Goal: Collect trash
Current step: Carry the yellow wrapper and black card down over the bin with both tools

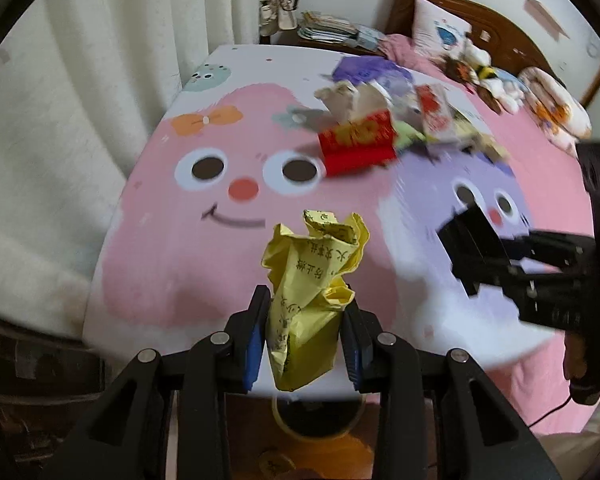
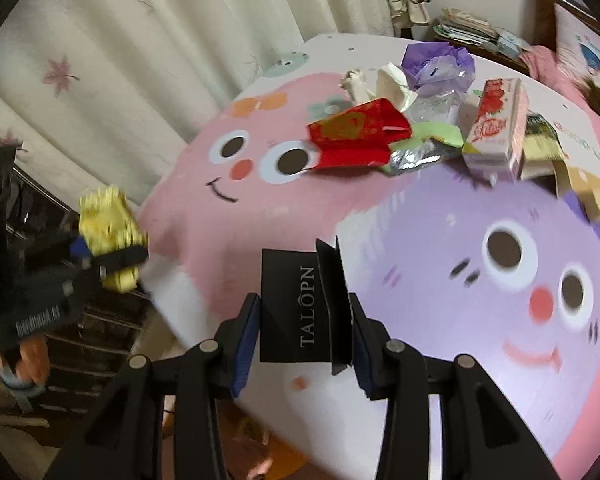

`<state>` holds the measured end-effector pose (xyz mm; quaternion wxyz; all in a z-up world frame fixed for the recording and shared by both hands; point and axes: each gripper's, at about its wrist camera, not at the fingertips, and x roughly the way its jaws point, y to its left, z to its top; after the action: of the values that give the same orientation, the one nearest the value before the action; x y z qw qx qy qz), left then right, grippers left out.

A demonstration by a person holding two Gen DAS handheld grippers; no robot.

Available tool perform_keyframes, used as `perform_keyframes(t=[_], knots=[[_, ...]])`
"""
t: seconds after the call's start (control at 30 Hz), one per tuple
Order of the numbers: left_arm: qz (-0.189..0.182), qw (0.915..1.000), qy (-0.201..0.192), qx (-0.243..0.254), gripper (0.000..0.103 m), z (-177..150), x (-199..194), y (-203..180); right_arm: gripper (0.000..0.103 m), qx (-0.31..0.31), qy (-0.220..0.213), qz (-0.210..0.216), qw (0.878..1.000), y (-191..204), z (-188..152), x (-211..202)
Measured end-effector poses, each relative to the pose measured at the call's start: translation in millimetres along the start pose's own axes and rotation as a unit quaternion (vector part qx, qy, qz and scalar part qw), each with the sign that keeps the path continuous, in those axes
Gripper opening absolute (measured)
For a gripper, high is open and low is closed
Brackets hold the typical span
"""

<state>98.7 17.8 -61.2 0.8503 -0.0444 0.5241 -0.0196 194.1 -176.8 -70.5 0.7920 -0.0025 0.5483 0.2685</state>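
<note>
My left gripper [image 1: 306, 300] is shut on a crumpled yellow paper wrapper [image 1: 316, 264], lifted above the near edge of the cartoon bedsheet [image 1: 172, 248]. In the right wrist view that wrapper [image 2: 108, 216] shows blurred at the left in the left gripper [image 2: 112, 256]. My right gripper [image 2: 304, 304] is shut on a black carton [image 2: 292, 304] printed "TALOPN", also held above the sheet. From the left wrist view the right gripper [image 1: 472, 256] is at the right. A trash pile lies farther back: a red packet [image 2: 356, 136], a purple bag [image 2: 440, 64], a strawberry carton [image 2: 496, 124].
A cream curtain [image 1: 80, 120] hangs along the bed's left side. A nightstand with stacked papers [image 1: 328, 28], a wooden headboard [image 1: 480, 12], a pillow and plush toys [image 1: 484, 72] are at the far end. A round tape-like ring [image 1: 316, 420] lies on the floor below the bed edge.
</note>
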Motion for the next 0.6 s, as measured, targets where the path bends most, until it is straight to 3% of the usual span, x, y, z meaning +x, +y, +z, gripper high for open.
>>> perform_keyframes(t=[0.23, 0.4, 0.6], knots=[[-0.017, 0.9990, 0.015, 0.040, 0.032, -79.4, -39.4, 20.1, 0.041, 0.046, -0.009, -0.008, 0.999, 68.3, -69.8, -9.2], [-0.035, 0.9973, 0.029, 0.057, 0.032, -126.9, -45.9, 35.5, 0.041, 0.075, 0.002, -0.022, 0.997, 107.7, -121.5, 0.3], [-0.059, 0.9943, 0.053, 0.071, 0.032, -163.0, -37.1, 40.4, 0.041, 0.120, 0.028, -0.029, 0.992, 126.2, -170.2, 23.0]])
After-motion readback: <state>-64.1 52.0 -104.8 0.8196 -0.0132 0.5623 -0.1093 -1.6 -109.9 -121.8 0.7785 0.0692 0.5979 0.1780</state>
